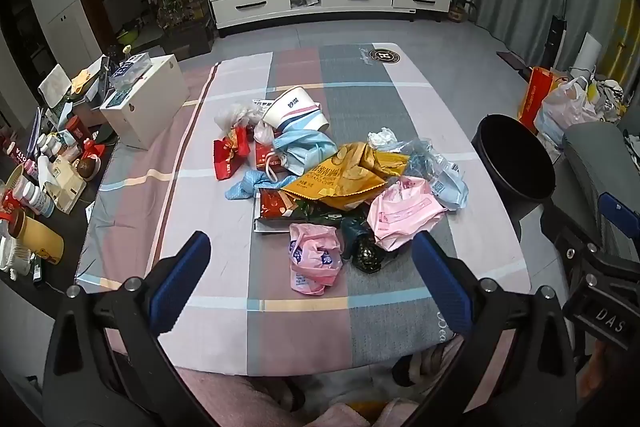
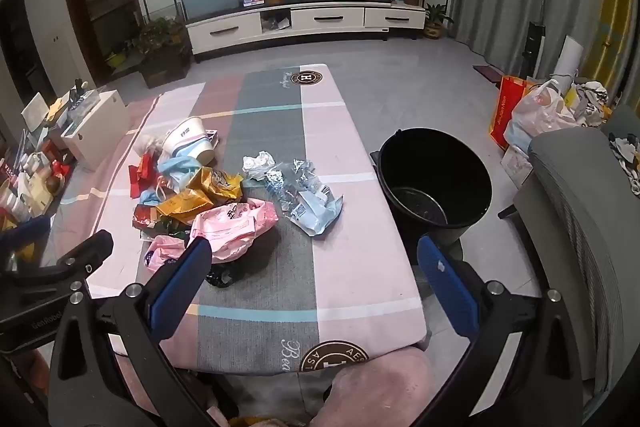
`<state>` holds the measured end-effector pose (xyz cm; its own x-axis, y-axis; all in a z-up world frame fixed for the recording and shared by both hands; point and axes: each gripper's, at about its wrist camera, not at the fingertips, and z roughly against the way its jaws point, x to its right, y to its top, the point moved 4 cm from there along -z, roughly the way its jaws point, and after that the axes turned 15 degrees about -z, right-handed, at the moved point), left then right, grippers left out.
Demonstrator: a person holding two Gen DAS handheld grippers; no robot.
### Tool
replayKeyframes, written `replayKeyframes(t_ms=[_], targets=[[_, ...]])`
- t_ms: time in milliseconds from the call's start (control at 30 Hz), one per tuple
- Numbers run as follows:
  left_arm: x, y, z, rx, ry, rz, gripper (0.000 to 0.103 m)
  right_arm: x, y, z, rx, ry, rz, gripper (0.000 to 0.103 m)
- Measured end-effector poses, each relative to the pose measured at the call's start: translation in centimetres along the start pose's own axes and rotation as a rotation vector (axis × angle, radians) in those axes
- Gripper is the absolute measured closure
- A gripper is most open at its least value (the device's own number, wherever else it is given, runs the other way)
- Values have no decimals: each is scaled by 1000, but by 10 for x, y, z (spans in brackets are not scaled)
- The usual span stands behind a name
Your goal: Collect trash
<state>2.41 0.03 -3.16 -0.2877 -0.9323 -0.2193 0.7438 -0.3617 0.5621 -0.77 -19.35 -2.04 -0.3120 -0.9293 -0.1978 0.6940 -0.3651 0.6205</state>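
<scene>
**A:** Where are we in the job?

**B:** At the start, as I read it. Trash pile sits heaped mid-table on the patchwork cloth. Black bin stands off the table edge at about 3 o'clock from the pile; as far as I can see inside, it looks empty. Nothing collected yet.

**A:** Grippers?

**B:** Left hand-held gripper: fingers spread wide, nothing between them, hanging above the near side of the pile. Right hand-held gripper: also spread wide and empty, held over bare cloth with the bin at roughly 1 o'clock from it.

**A:** First pick?

**B:** My call: the small pink bag, nearest piece, straight ahead at 12 o'clock of the left gripper. It's limp film, so I'd come down on a bunched fold rather than a flat edge. The larger pink bag lies at 11 o'clock of the right gripper; the crumpled clear-blue wrapper is closest to the bin.

**A:** Risks?

**B:** Pieces overlap. Lifting one may drag the yellow chip bag along.
</scene>
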Motion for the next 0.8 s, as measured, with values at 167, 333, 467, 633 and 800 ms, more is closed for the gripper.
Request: replayKeyframes(t_ms=[167, 333, 467, 633, 800], targets=[[0, 0, 1, 6, 0, -1, 3, 0, 0, -1, -3, 2, -3, 3], [-1, 1, 1, 2, -11, 0, 3, 1, 0, -2, -8, 10, -5, 3], [-3, 2, -4, 1, -7, 0, 3, -1, -1, -3, -3, 9, 1, 3], [0, 1, -2, 0, 1, -2, 3, 1, 1, -2, -7, 10, -3, 3], [0, 0, -2, 0, 1, -2, 3, 0, -1, -4, -7, 11, -4, 3]])
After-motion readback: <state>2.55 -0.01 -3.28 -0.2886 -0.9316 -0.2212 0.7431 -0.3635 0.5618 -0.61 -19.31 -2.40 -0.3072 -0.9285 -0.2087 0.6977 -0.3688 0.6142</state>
